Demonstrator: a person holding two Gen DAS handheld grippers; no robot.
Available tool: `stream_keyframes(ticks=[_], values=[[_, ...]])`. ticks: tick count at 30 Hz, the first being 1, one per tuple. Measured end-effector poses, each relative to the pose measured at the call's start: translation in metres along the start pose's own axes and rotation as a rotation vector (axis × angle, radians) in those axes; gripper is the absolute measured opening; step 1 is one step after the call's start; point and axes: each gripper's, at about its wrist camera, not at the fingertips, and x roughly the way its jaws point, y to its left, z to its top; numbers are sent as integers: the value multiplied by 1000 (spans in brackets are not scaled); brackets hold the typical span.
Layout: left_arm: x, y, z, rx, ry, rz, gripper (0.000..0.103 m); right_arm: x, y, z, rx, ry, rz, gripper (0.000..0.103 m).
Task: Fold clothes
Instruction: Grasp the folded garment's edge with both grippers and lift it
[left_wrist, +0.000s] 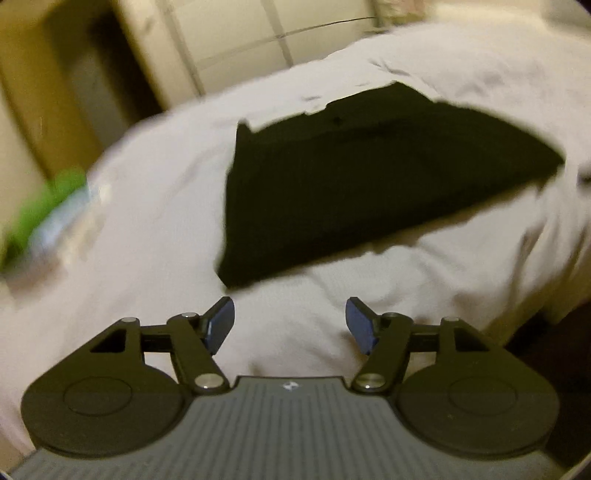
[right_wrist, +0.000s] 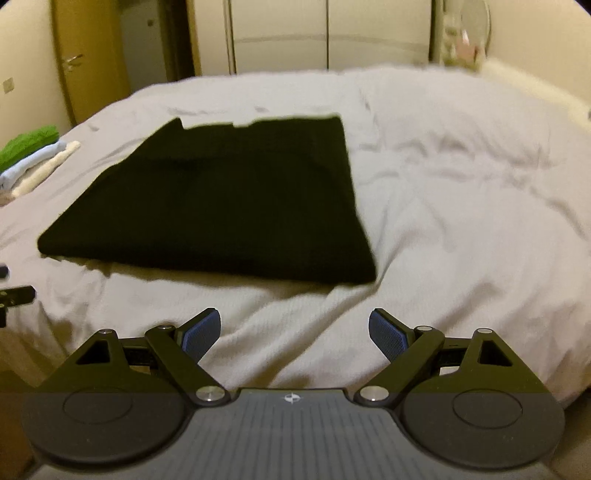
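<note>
A black garment (right_wrist: 221, 206) lies folded flat on the white bedcover (right_wrist: 461, 184). In the left wrist view the same black garment (left_wrist: 351, 177) appears tilted and blurred, just beyond the fingertips. My left gripper (left_wrist: 290, 323) hangs over the bedcover (left_wrist: 147, 221) near the garment's front corner, jaws apart, nothing between the blue pads. My right gripper (right_wrist: 294, 334) stands open above the bedcover in front of the garment's near edge, empty. A black piece of the left gripper (right_wrist: 14, 295) shows at the left edge of the right wrist view.
A stack of folded clothes, green on top (right_wrist: 31, 142) with pale blue and cream below, sits at the bed's left edge; it is a green blur (left_wrist: 48, 206) in the left wrist view. Wardrobe doors (right_wrist: 325, 37) and a wooden door (right_wrist: 74, 62) stand behind the bed.
</note>
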Motion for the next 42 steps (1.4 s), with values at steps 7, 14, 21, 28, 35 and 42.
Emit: stream_keyframes(ticks=[7, 14, 21, 28, 35, 42], values=[[30, -22, -14, 424, -112, 170, 62, 9, 16, -14, -338, -160, -64, 90], [72, -27, -33, 757, -152, 162, 48, 46, 28, -19, -645, -153, -238, 90], [94, -15, -32, 842, -197, 102, 52, 89, 26, -32, -975, -128, -288, 74], [92, -10, -43, 892, -279, 93, 57, 114, 25, -23, -1091, -186, -285, 68], [111, -11, -34, 933, -338, 112, 54, 114, 23, -27, -1066, -203, -274, 59], [119, -1, -16, 838, -254, -15, 14, 122, 24, -21, -1093, -162, -246, 25]])
